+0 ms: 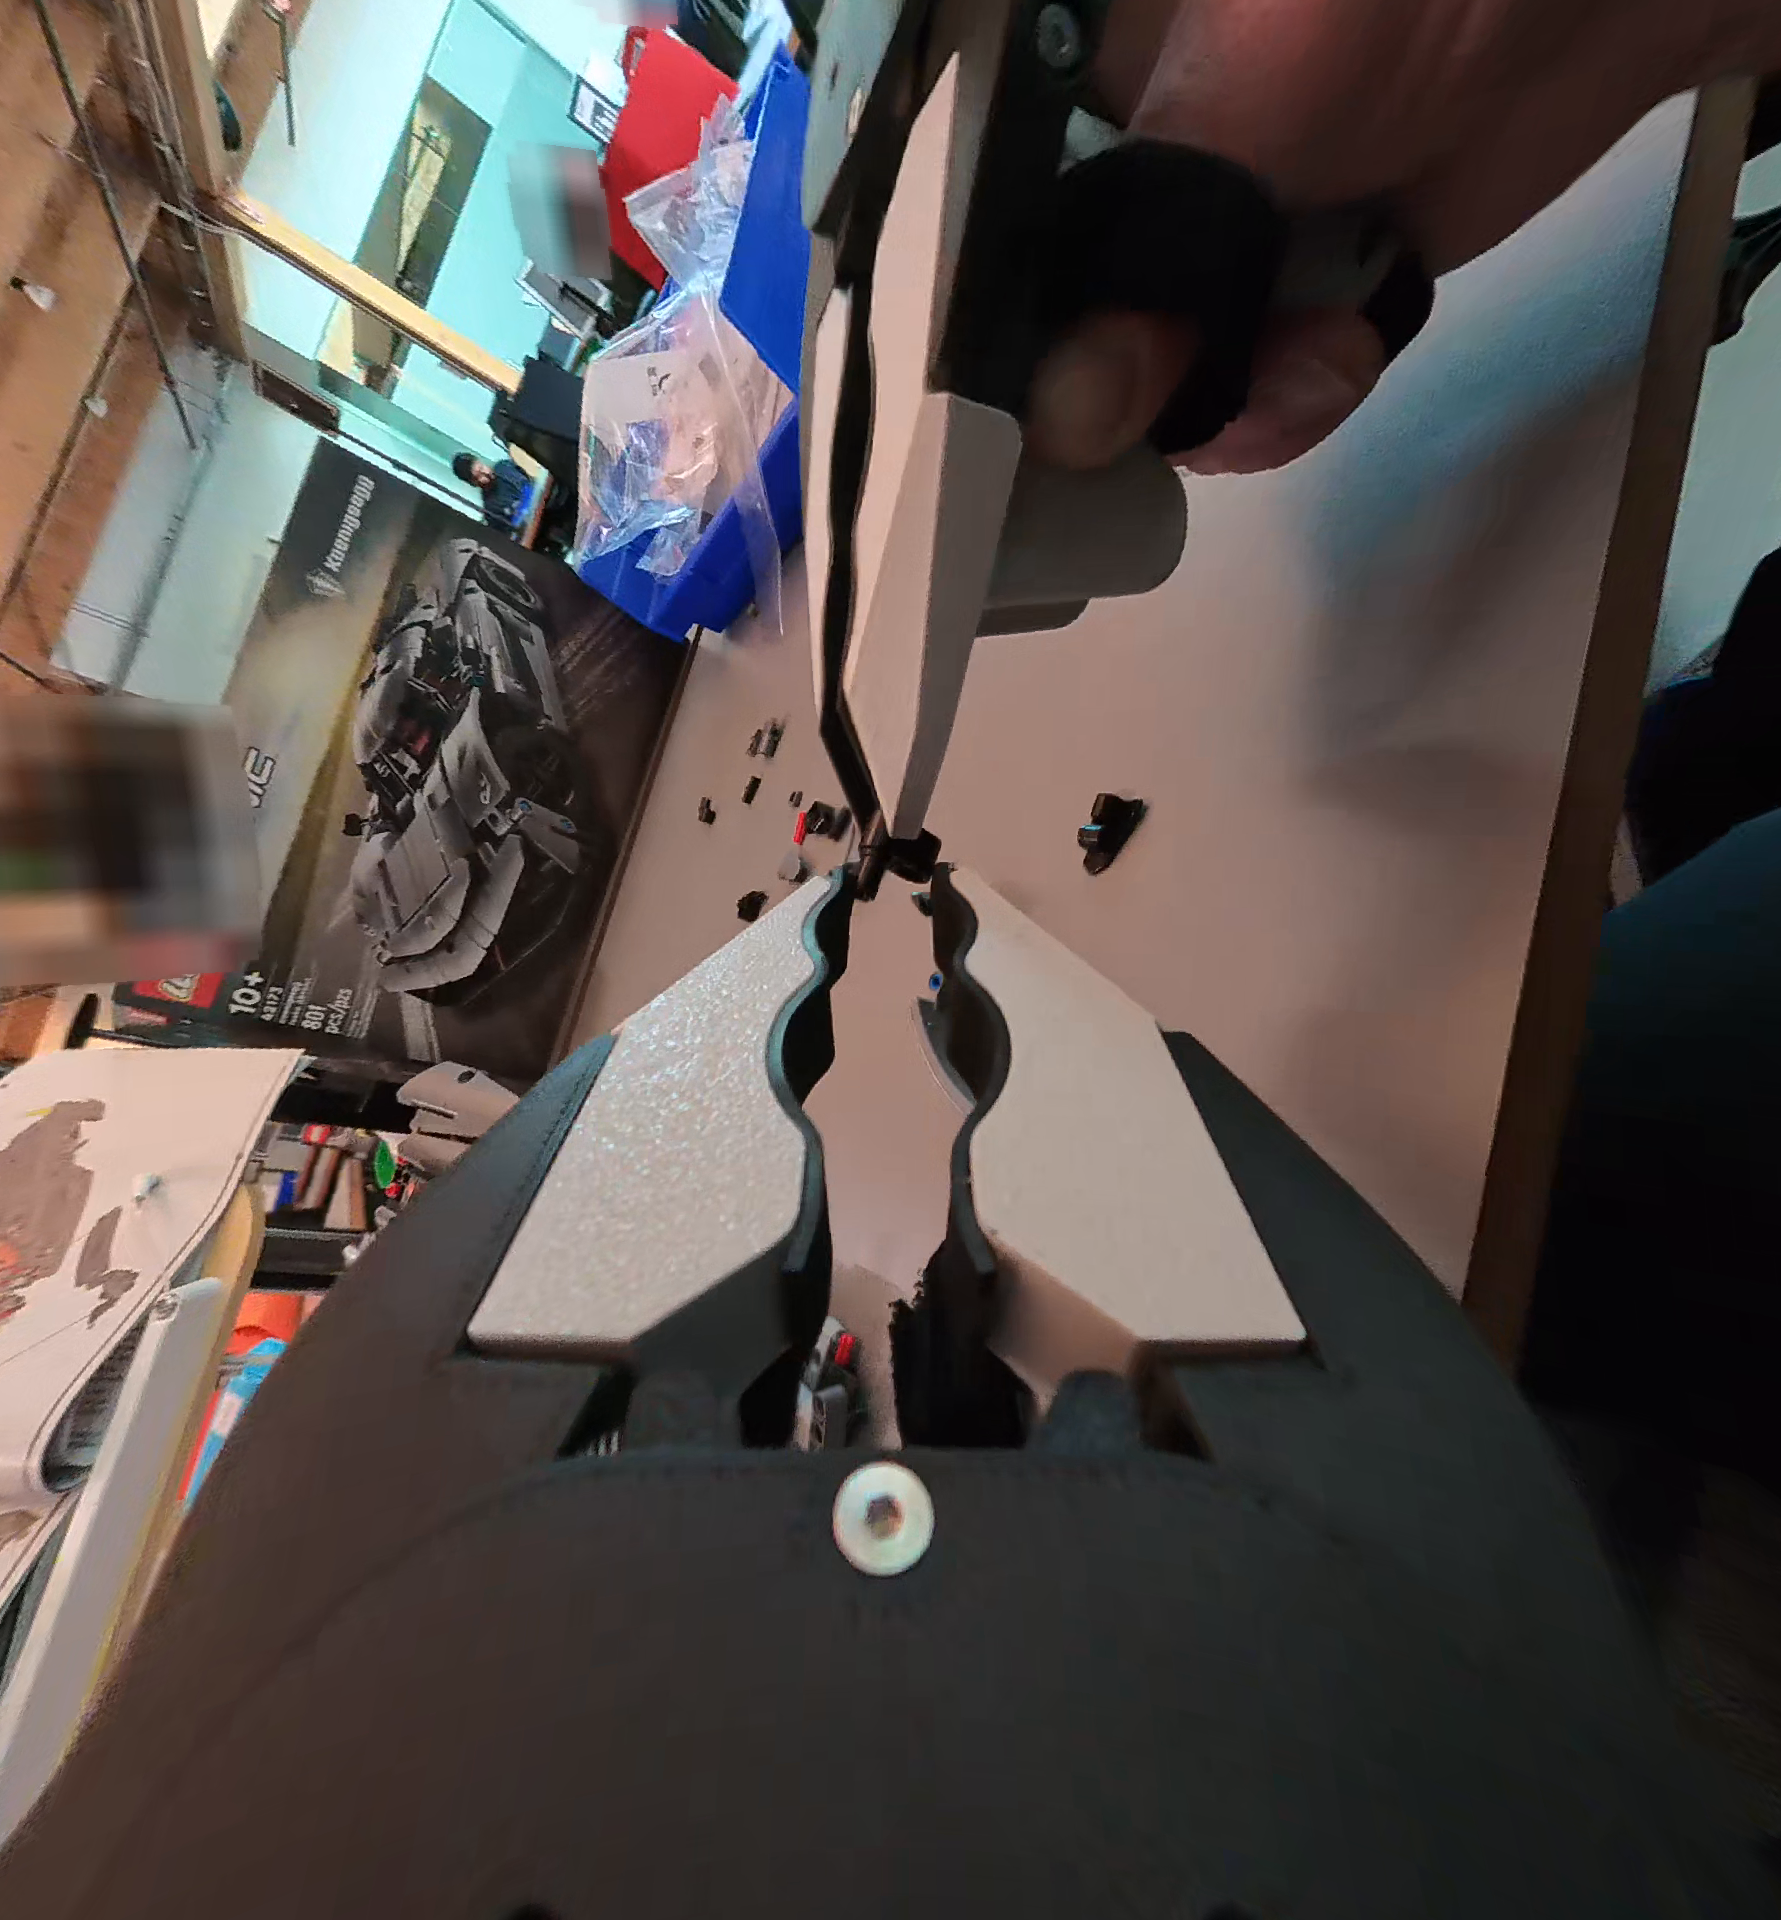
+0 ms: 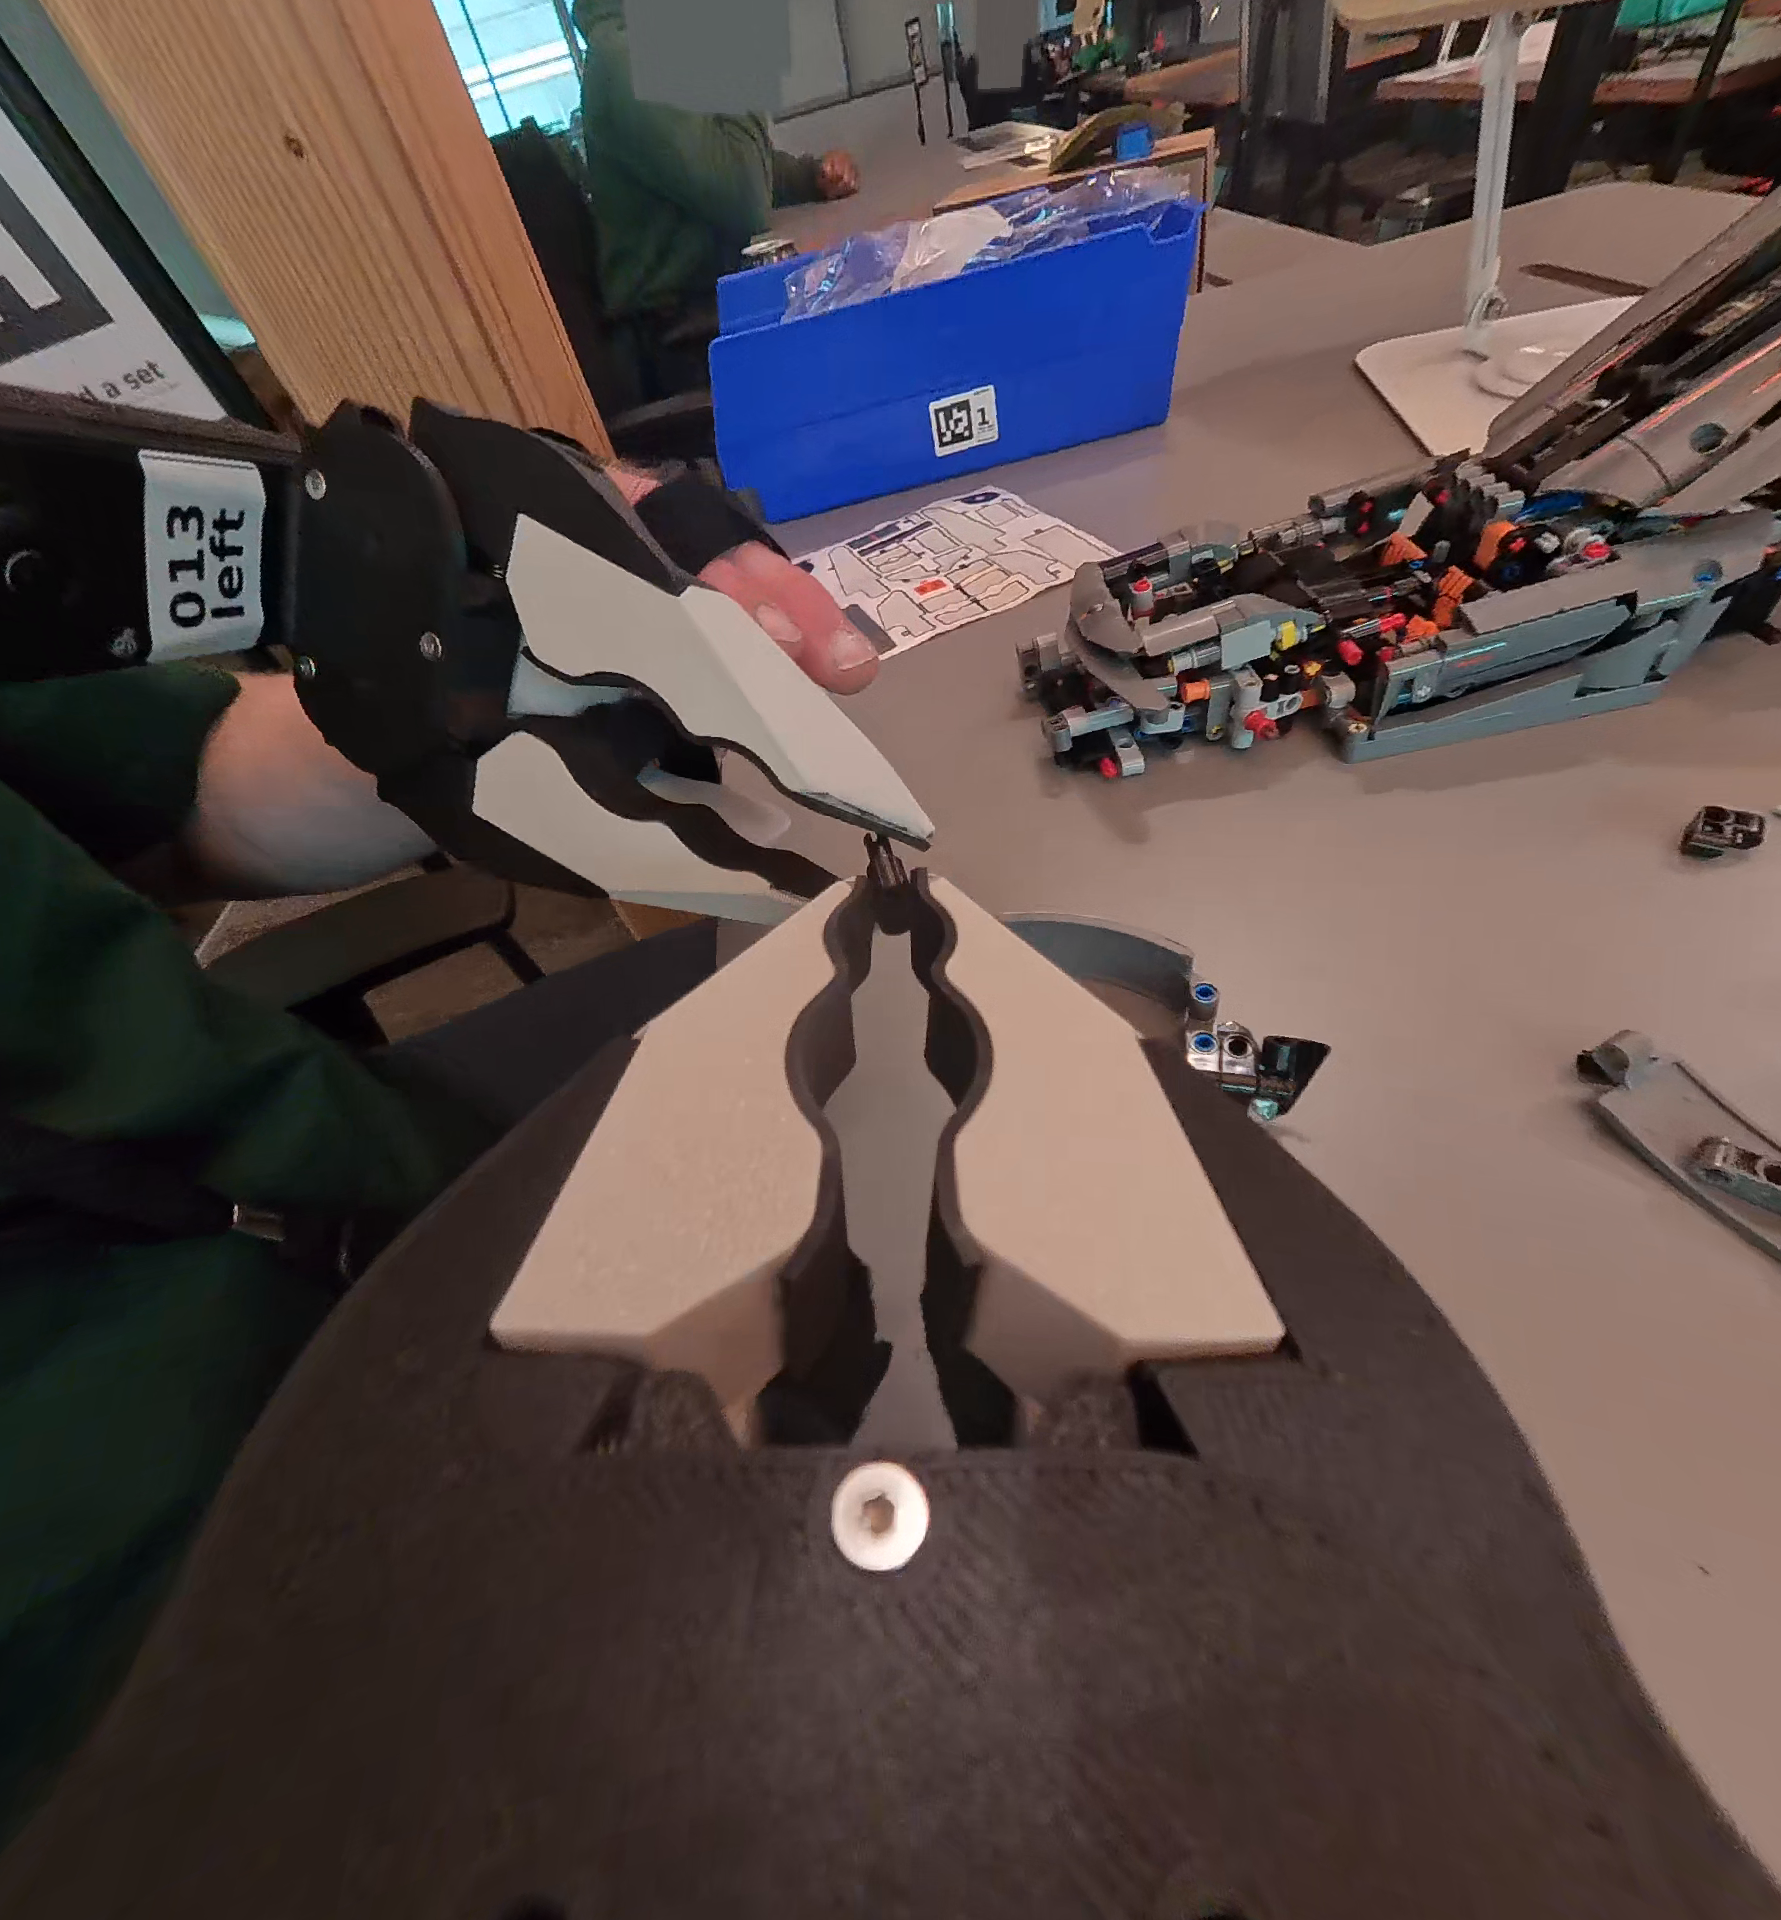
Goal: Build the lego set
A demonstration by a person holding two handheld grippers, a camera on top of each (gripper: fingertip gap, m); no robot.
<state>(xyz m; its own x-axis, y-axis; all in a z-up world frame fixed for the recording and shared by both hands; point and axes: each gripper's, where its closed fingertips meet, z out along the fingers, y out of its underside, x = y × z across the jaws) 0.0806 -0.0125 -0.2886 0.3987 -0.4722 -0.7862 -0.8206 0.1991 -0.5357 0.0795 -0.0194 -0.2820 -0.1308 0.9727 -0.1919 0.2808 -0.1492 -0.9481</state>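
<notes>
Mid-assembly: right gripper pinched on small black pin. Left gripper slightly parted, empty, tips meeting it. Next likely needed steady alignment.

left wrist view: camera behind the left gripper, rolled so the grey table stands upright at frame right, close to the fingertips. right wrist view: camera behind the right gripper, level, looking across the table to the blue bin at top centre. shared: meeting fingertips, small black piece, bin
</notes>
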